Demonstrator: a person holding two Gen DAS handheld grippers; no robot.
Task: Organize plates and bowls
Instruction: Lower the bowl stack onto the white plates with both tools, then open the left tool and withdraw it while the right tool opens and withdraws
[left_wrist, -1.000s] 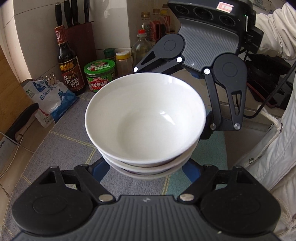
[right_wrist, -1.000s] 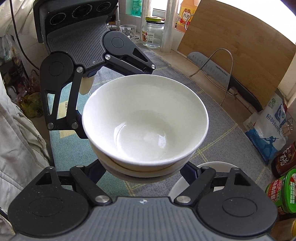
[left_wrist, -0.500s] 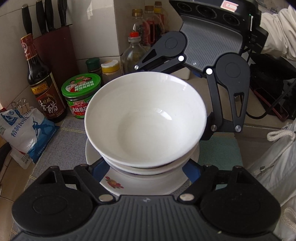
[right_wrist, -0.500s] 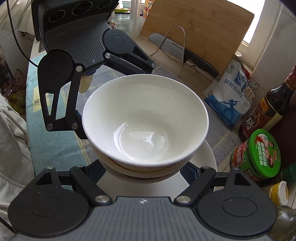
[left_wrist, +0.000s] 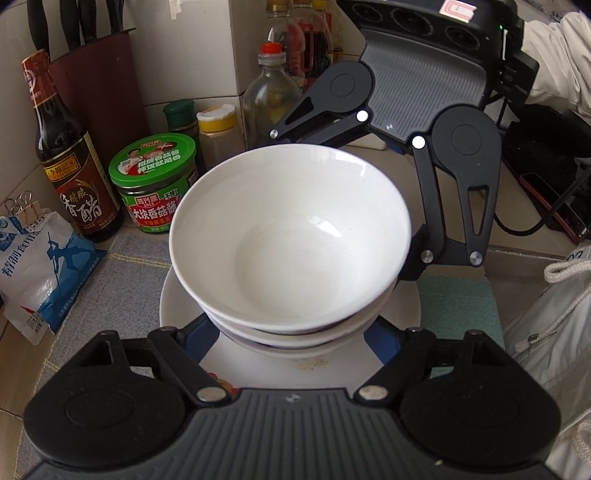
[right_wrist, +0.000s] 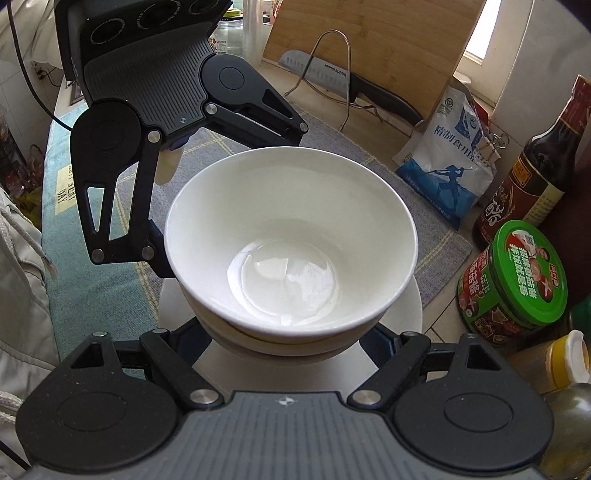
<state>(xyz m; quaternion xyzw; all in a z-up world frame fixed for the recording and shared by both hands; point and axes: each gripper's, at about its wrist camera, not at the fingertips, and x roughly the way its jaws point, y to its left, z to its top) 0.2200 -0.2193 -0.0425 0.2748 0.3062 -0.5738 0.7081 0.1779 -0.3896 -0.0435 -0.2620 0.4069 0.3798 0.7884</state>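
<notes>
A stack of white bowls (left_wrist: 291, 236) fills the middle of both wrist views (right_wrist: 291, 236). My left gripper (left_wrist: 291, 332) grips the stack low from one side, its blue fingertips (left_wrist: 195, 338) against the lower bowls. My right gripper (right_wrist: 291, 338) grips it from the opposite side and faces the left one. The stack hangs right above a white plate (left_wrist: 177, 299) with a small red print, on the grey mat; the plate also shows in the right wrist view (right_wrist: 410, 306). I cannot tell if the bowls touch it.
Close by the plate stand a green-lidded jar (left_wrist: 155, 184), a dark vinegar bottle (left_wrist: 70, 155), spice shakers (left_wrist: 218, 133), an oil bottle (left_wrist: 271, 96) and a knife block (left_wrist: 96, 74). A salt bag (right_wrist: 450, 162), cutting board (right_wrist: 373, 48) and knife (right_wrist: 347, 83) lie beyond.
Both grippers carried the bowl stack across the mat toward the jars and bottles. The white plate came into view and now lies directly beneath the stack.
</notes>
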